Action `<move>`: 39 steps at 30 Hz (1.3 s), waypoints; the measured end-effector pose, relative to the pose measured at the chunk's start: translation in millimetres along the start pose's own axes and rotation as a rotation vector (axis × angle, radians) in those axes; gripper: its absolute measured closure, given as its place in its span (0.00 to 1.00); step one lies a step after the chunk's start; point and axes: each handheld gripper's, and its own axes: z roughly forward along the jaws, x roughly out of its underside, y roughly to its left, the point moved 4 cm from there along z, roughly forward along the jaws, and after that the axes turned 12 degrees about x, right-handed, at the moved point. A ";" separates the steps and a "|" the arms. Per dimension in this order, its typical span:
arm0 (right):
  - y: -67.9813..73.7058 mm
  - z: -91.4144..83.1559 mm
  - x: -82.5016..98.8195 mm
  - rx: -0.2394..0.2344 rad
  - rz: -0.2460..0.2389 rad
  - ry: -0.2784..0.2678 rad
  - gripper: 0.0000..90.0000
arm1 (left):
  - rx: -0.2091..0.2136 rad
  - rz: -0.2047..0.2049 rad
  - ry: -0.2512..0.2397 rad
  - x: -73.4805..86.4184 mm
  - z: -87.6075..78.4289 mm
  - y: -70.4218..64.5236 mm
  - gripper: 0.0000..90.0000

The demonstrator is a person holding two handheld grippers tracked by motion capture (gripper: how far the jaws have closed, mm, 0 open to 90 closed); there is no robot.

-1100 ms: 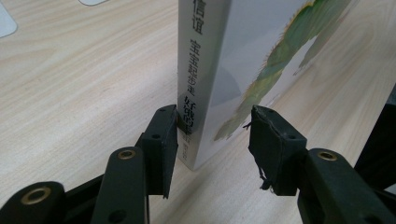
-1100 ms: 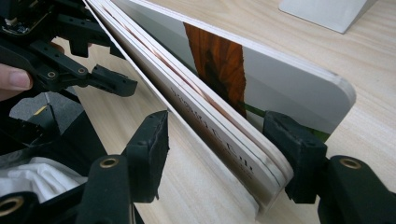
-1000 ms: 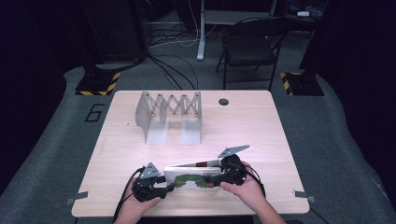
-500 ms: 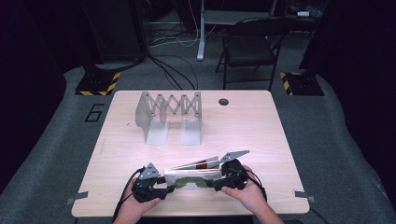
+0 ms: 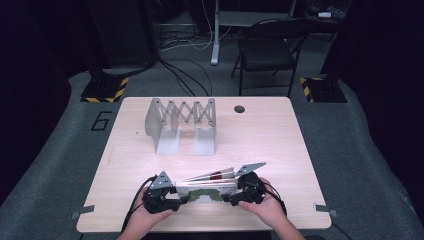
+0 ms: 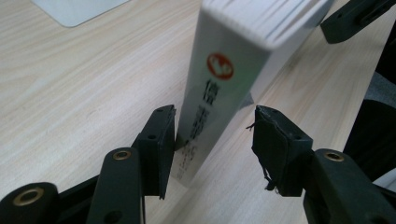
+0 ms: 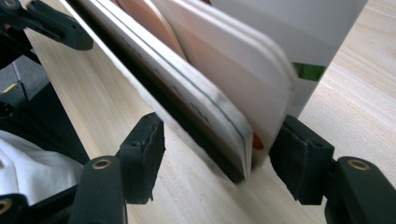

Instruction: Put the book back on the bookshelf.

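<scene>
Book [image 5: 206, 189] stands on its edge near the front edge of the table [image 5: 260, 135], between the two grippers, its pages fanning up toward the right.

Left gripper [image 5: 176, 199]: held low by the left hand [image 5: 145, 220], pointing right at the spine end. In the left gripper view the spine [image 6: 210, 107] sits between the jaws; one pad lies against it, the other stands clear. Jaws apart, no clamp; they have just opened a little.

Right gripper [image 5: 229, 197]: held by the right hand [image 5: 265, 207], pointing left at the page end. In the right gripper view the fanned pages [image 7: 224, 98] lie between the jaws; one pad sits just beside the outer leaves, the other is well clear. Jaws apart and just been opening, book between them.

Around: grey folding rack [image 5: 182, 122] farther back on the table, well apart from the book. Small dark hole [image 5: 239, 108] near the far edge. Chair [image 5: 267, 47] beyond the table.

Hard to make out: cover print blurred; forearms cut off at the frame's bottom.
</scene>
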 end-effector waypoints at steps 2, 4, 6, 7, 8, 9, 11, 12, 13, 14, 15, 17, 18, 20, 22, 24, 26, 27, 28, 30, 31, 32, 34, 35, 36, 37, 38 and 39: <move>0.2 0.8 0.9 0.009 0.002 -0.003 0.44 | 0.002 0.011 -0.002 -3.1 0.1 -1.7 0.53; 0.6 -1.0 1.6 0.012 0.012 0.000 0.46 | 0.001 0.021 -0.004 -6.4 0.2 -2.7 0.52; -0.8 -3.4 2.2 0.006 0.005 0.013 0.50 | 0.004 0.031 -0.005 -9.5 0.5 -2.9 0.51; -2.3 -3.4 1.8 0.002 -0.003 0.009 0.51 | 0.010 0.036 -0.002 -11.3 0.5 -3.1 0.51; -3.4 -3.7 1.7 0.002 0.003 0.009 0.53 | 0.007 0.042 -0.010 -12.7 0.9 -3.3 0.51; -4.2 -3.7 1.7 0.001 0.001 0.006 0.55 | 0.013 0.042 -0.016 -15.0 0.9 -4.0 0.51; -4.6 -4.1 2.0 -0.010 0.021 0.014 0.57 | 0.019 0.048 -0.021 -18.8 0.3 -4.8 0.50; -5.1 -4.3 2.4 -0.008 0.024 0.017 0.58 | 0.022 0.060 -0.023 -21.3 -0.1 -4.7 0.50; -6.1 -3.4 2.7 -0.007 0.018 0.009 0.58 | 0.021 0.064 -0.030 -23.5 0.0 -5.4 0.49; -6.4 -2.8 2.8 -0.004 0.020 0.007 0.59 | 0.027 0.063 -0.033 -25.7 0.1 -6.4 0.49; -6.6 -2.1 2.7 0.002 0.021 0.004 0.59 | 0.021 0.073 -0.031 -27.6 -0.1 -6.7 0.49; -7.3 -1.4 1.8 0.007 0.015 0.003 0.60 | 0.020 0.078 -0.029 -30.5 0.4 -7.6 0.49; -7.9 -1.5 1.2 0.011 0.005 0.006 0.61 | 0.019 0.078 -0.024 -31.2 0.6 -7.7 0.49; -8.1 -0.3 -0.7 0.024 0.017 -0.003 0.61 | 0.021 0.075 -0.010 -32.4 0.4 -7.2 0.50; -10.0 1.2 -2.5 0.028 0.031 -0.005 0.62 | 0.031 0.058 -0.014 -34.1 1.0 -7.0 0.50; -11.5 2.0 -3.9 0.030 0.027 -0.007 0.61 | 0.027 0.058 -0.008 -36.6 0.6 -6.3 0.51; -12.5 2.8 -4.8 0.035 0.030 -0.010 0.61 | 0.030 0.057 -0.002 -39.7 0.4 -6.5 0.51; -12.8 3.4 -5.2 0.035 0.034 -0.012 0.61 | 0.040 0.055 0.004 -40.9 0.1 -6.9 0.51; -13.7 3.9 -5.8 0.039 0.033 -0.019 0.61 | 0.037 0.051 0.002 -41.8 0.7 -7.2 0.51; -13.9 4.2 -6.3 0.042 0.035 -0.021 0.61 | 0.042 0.054 0.017 -43.7 1.5 -6.9 0.51; -13.8 4.4 -6.6 0.044 0.037 -0.023 0.61 | 0.042 0.054 0.019 -44.6 2.5 -7.0 0.52; -14.5 4.5 -6.8 0.050 0.030 -0.019 0.61 | 0.043 0.056 0.020 -45.3 3.2 -6.8 0.53; -13.9 5.0 -7.5 0.047 0.045 -0.021 0.60 | 0.038 0.055 0.029 -46.4 5.8 -6.5 0.52; -15.1 5.4 -7.9 0.047 0.036 -0.023 0.60 | 0.039 0.051 0.025 -47.0 7.0 -6.5 0.52; -15.7 6.0 -8.2 0.050 0.037 -0.027 0.60 | 0.038 0.054 0.027 -47.7 7.4 -5.8 0.51; -16.1 6.7 -8.8 0.048 0.041 -0.034 0.60 | 0.042 0.054 0.025 -48.6 8.0 -5.0 0.51; -15.6 6.3 -8.5 0.045 0.056 -0.022 0.60 | 0.046 0.051 0.026 -49.7 8.5 -4.3 0.51; -16.7 7.2 -9.0 0.047 0.049 -0.029 0.60 | 0.045 0.051 0.027 -50.2 9.1 -4.0 0.51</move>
